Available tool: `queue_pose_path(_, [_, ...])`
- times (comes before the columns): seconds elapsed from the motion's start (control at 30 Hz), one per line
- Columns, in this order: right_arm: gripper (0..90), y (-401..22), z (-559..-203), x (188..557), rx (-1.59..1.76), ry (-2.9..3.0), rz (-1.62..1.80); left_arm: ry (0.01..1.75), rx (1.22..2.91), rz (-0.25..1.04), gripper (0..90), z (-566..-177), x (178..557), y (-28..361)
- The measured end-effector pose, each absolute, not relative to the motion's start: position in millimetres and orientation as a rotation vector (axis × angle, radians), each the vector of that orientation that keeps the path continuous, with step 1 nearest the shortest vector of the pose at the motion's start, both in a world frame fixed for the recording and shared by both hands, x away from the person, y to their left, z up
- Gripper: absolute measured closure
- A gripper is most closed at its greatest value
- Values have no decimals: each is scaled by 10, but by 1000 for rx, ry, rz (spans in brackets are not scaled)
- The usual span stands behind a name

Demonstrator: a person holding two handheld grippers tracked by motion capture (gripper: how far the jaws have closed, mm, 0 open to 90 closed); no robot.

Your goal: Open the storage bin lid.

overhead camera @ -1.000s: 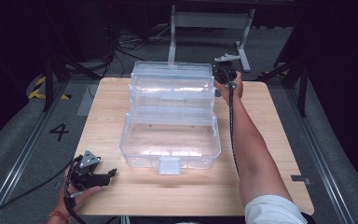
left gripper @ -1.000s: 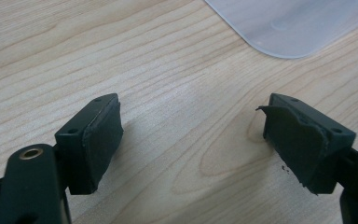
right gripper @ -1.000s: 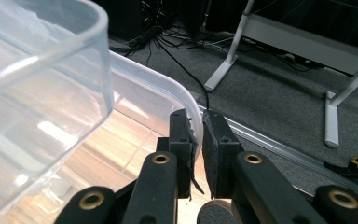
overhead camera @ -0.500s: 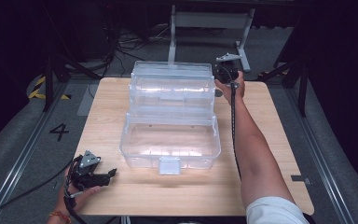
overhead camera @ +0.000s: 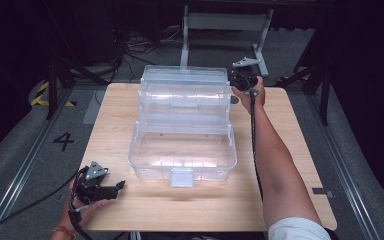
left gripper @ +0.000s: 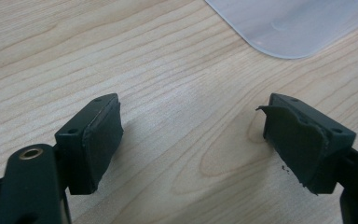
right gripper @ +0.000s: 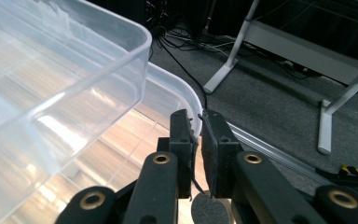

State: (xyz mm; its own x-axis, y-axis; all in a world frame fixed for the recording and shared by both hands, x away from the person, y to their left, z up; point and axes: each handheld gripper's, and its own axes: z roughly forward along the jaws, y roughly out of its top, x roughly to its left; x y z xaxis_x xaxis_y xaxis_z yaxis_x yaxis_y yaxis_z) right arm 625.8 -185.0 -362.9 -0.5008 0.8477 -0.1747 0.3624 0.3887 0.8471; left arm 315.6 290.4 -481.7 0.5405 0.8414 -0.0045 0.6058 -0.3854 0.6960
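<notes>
The clear plastic organizer box [overhead camera: 182, 125] stands open at the centre of the wooden surface [overhead camera: 290, 150], its tiered trays stepped back toward the far edge and its latch tab facing the person. The box's long axis runs across the surface, left to right.

The right gripper [overhead camera: 243, 80] is at the box's far right corner, beside the upper tray. In the right gripper view its fingers [right gripper: 184, 140] are pressed together; the tray rim [right gripper: 193, 100] lies just ahead of the tips, and no grip on it can be confirmed.

The left gripper [overhead camera: 100, 185] rests near the box's front left corner, well apart from it, fingers [left gripper: 100, 135] spread and empty.

The right hand is nearer to the trays, so the coming move likely falls to it.
</notes>
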Motion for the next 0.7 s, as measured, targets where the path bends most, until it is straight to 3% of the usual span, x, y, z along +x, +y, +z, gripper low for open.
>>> queue_pose_path(0.7, [827, -1969, -3581, 5811, 912, 2121, 980, 1163, 2136, 465, 200, -4811, 3156, 2907])
